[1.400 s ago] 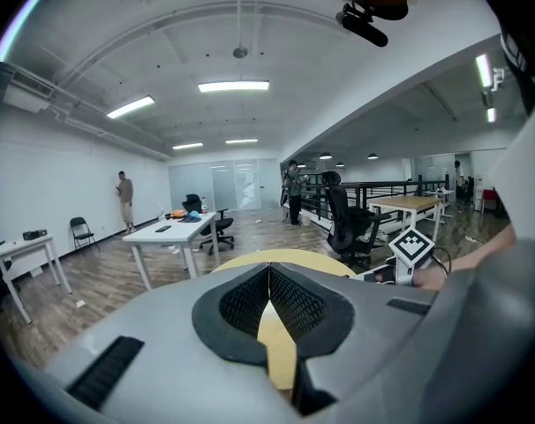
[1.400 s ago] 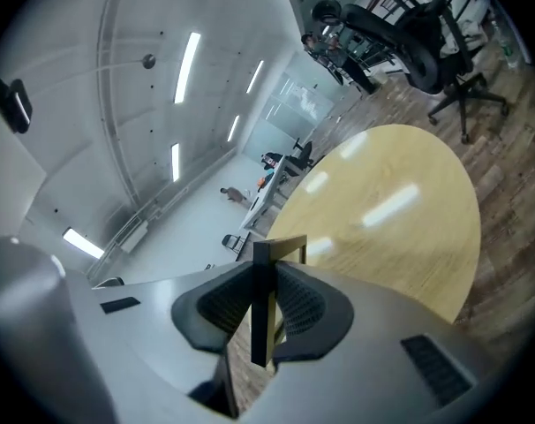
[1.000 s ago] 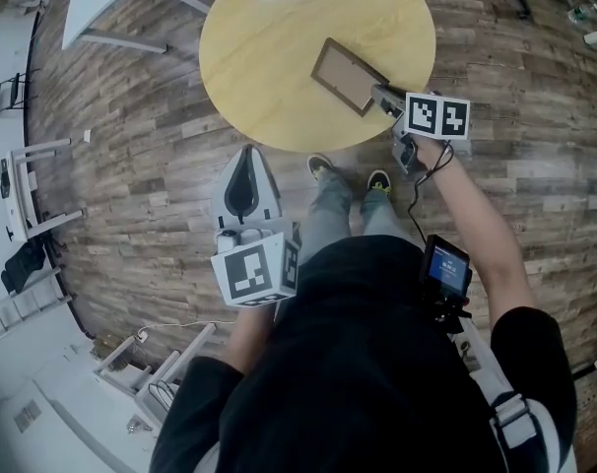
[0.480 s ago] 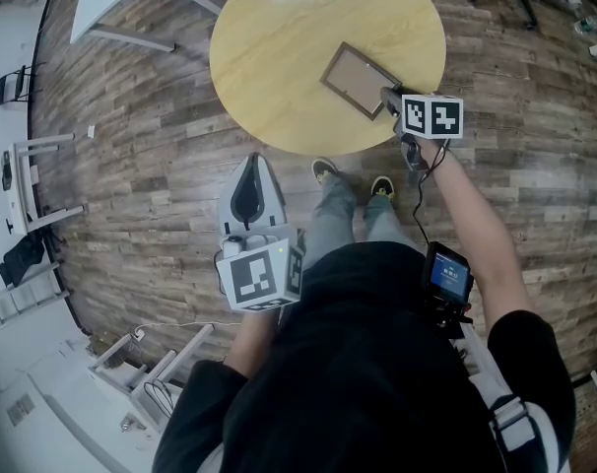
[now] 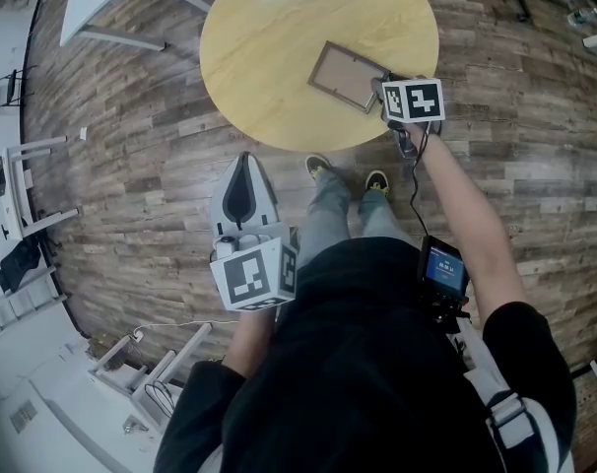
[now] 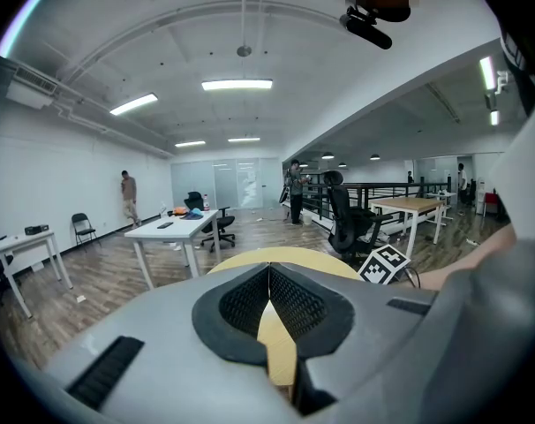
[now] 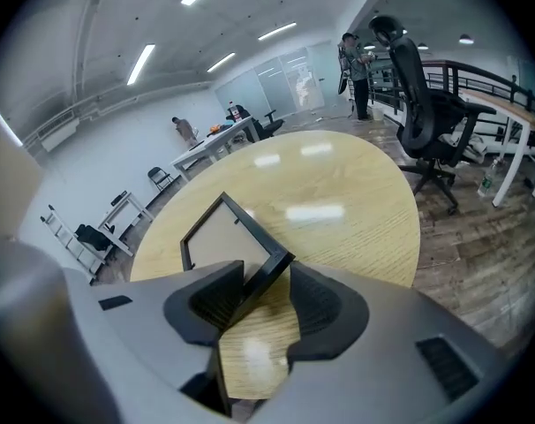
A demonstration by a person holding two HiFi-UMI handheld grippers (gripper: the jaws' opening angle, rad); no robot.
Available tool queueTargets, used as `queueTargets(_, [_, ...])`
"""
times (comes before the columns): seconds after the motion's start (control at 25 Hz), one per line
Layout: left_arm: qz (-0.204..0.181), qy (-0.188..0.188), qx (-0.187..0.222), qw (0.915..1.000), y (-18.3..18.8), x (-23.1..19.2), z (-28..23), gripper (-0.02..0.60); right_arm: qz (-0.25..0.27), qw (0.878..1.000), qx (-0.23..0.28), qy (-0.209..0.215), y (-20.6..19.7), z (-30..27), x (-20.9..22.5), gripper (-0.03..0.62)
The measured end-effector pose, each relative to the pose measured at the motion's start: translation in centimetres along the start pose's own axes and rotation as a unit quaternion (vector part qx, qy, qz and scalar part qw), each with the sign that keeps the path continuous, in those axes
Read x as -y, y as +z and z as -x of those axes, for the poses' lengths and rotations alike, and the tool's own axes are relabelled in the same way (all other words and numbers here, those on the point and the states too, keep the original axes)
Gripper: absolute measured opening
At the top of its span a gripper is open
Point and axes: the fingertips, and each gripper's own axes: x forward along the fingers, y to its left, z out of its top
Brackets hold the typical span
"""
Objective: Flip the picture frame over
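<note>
Looking down in the head view and seeing a round wooden table (image 5: 279, 57) standing on a plank floor (image 5: 131, 166). Finding the picture frame (image 5: 344, 75) lying on the table, near its right edge, with a brown face up inside a dark rim. Reaching the right gripper (image 5: 382, 89) to the frame's near right corner, marker cube on top. Holding the left gripper (image 5: 244, 158) low and well apart from the table, over the floor, just beside two shoes (image 5: 320, 166).

Moving on to the left gripper view and seeing the left gripper (image 6: 268, 270) with both jaws pressed together at the tips, holding nothing. Peeking past them at the yellow table top (image 6: 320, 263), a white desk (image 6: 175, 228) and a black office chair (image 6: 347, 219) farther back.

Moving on to the right gripper view and seeing the right gripper (image 7: 266, 272) with jaws apart, just now spreading wider. Catching the corner of the picture frame (image 7: 216, 237) between the jaws, close by the left pad, with a gap to the right pad, so not squeezing it. Seeing the rest of the frame resting on the table (image 7: 338, 193), with another office chair (image 7: 426, 104) beyond the table's far edge.
</note>
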Motion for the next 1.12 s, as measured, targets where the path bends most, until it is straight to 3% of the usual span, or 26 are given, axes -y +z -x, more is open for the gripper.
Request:
queueTargets(0.16, [0.0, -0.003, 0.0, 1.0, 0.2, -0.1, -0.3, 0.021, 0.068, 0.996, -0.02, -0.049, -0.1, -0.5, 0.4, 0.15])
queueTargets(0.36, [0.001, -0.008, 0.001, 1.0, 0.0, -0.1, -0.7, 0.021, 0.147, 0.987, -0.025, -0.067, -0.1, -1.0, -0.2, 0.141])
queueTargets(0.52, [0.0, -0.019, 0.01, 0.9998, 0.0, 0.0, -1.1, 0.021, 0.274, 0.957, 0.014, -0.096, 2.1, 0.4, -2.0, 0.122])
queueTargets(0.68, [0.002, -0.03, 0.027, 0.9992, 0.7, 0.3, -1.4, 0.021, 0.349, 0.93, 0.091, -0.074, 5.3, 3.8, -6.6, 0.117])
queueTargets(0.92, [0.006, -0.056, 0.065, 0.9963, 3.2, 1.6, -0.3, 0.021, 0.348, 0.902, 0.257, -0.011, 10.1, 14.9, -15.0, 0.041])
queueTargets(1.12, [0.019, -0.091, 0.106, 0.99, 7.4, 3.6, -1.3, 0.021, 0.262, 0.892, 0.367, 0.044, 14.1, 23.8, -17.3, 0.02])
